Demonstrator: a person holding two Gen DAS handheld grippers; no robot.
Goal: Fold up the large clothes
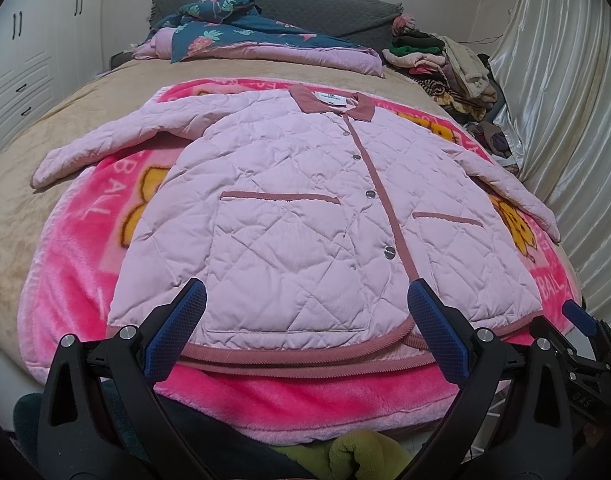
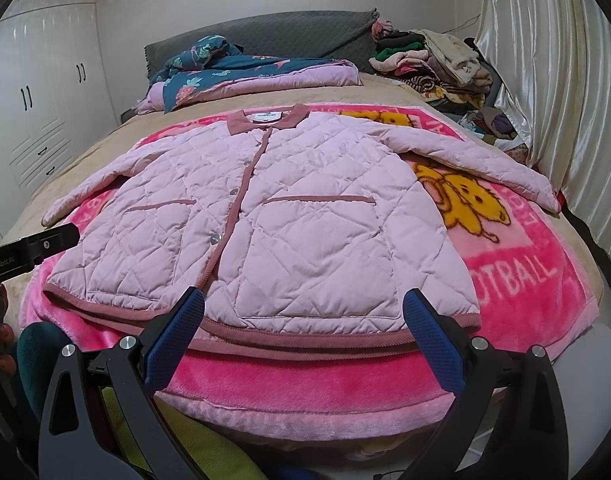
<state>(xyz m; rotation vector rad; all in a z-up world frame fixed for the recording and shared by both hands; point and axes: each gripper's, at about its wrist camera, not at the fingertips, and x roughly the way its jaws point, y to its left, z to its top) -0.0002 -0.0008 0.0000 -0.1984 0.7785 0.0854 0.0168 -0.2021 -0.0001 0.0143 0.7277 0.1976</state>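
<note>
Jaws of both grippers wide apart, empty, over jacket (image 1: 305, 216) hem, near blanket (image 1: 305, 400) edge.

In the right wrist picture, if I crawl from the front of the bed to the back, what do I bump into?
Right tool → pink blanket's near edge → pink quilted jacket → tan bedspread → folded floral quilt → grey headboard cover.

Pink jacket (image 1: 305, 208) flat on blanket (image 1: 77, 240); left tongs (image 1: 305, 300) wide apart.
</note>
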